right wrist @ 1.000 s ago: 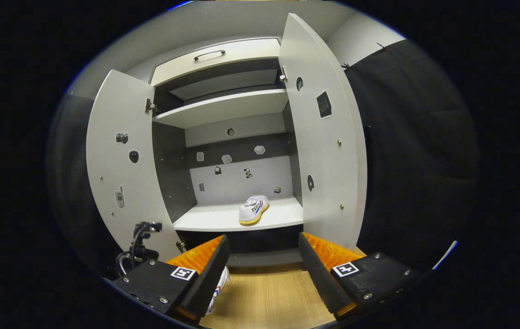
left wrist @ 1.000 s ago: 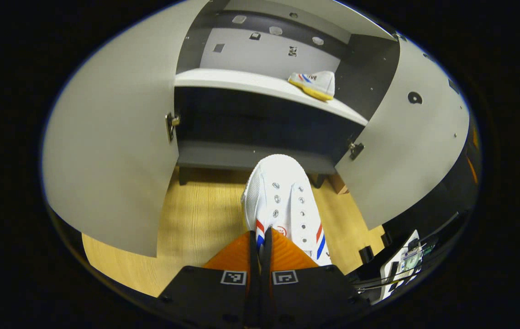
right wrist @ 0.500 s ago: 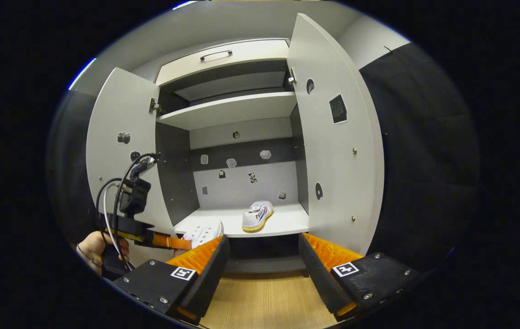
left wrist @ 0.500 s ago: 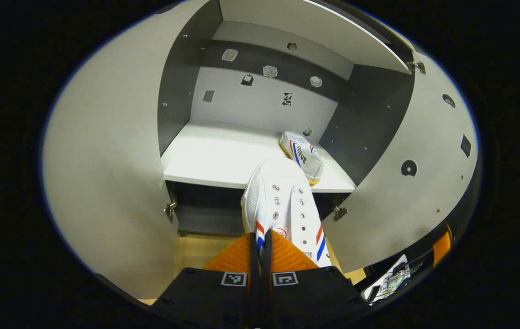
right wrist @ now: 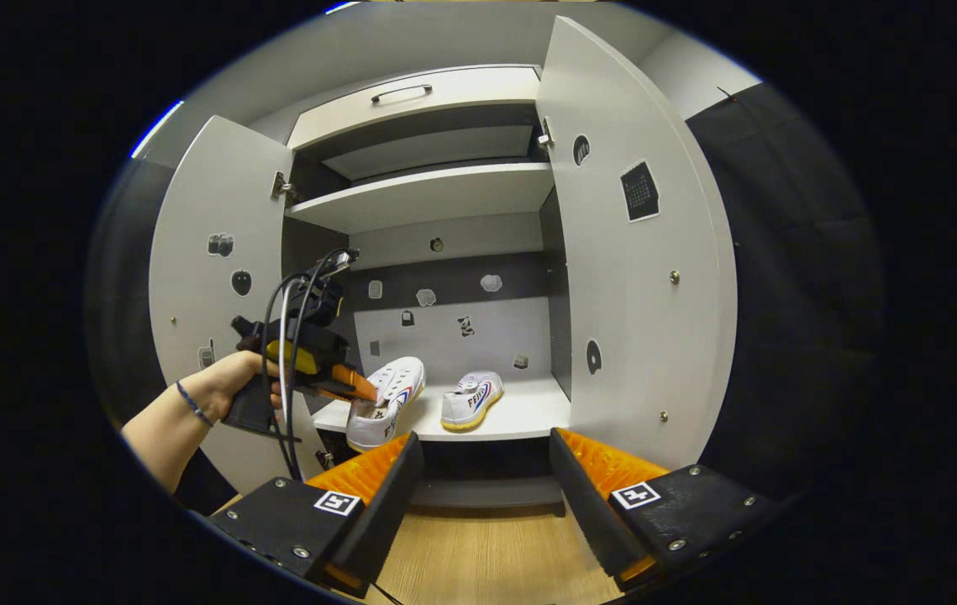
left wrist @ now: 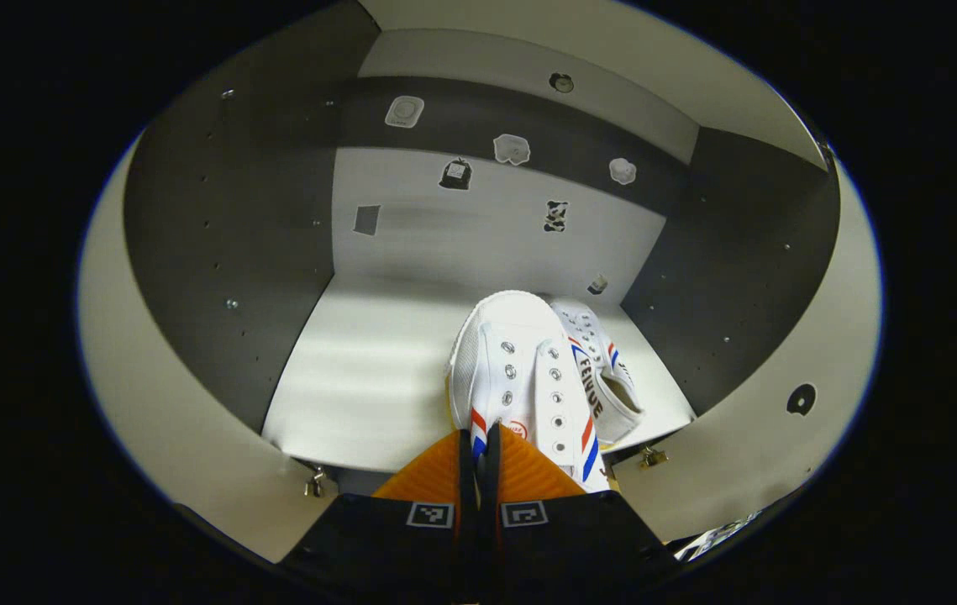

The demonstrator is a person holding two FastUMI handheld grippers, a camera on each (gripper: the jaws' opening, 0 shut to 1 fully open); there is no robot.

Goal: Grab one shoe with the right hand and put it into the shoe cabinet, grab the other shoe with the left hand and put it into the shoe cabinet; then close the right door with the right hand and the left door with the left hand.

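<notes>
left gripper (left wrist: 480,445): jaws clamped on white canvas shoe with red-blue stripes (left wrist: 520,370), over grey cabinet shelf (left wrist: 360,370) | right gripper (right wrist: 482,479): jaws wide apart, empty | second matching white shoe (right wrist: 468,398) rested on shelf

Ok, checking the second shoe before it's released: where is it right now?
The second shoe is pinched in the left gripper over the front left of the shelf, just left of the first shoe.

At the centre of the right gripper view, the open grey shoe cabinet (right wrist: 444,202) has bare white shelf (right wrist: 528,412) right of the parked white sneaker (right wrist: 468,399); both grey doors (right wrist: 629,277) stand wide, narrowing the approach from either side
</notes>
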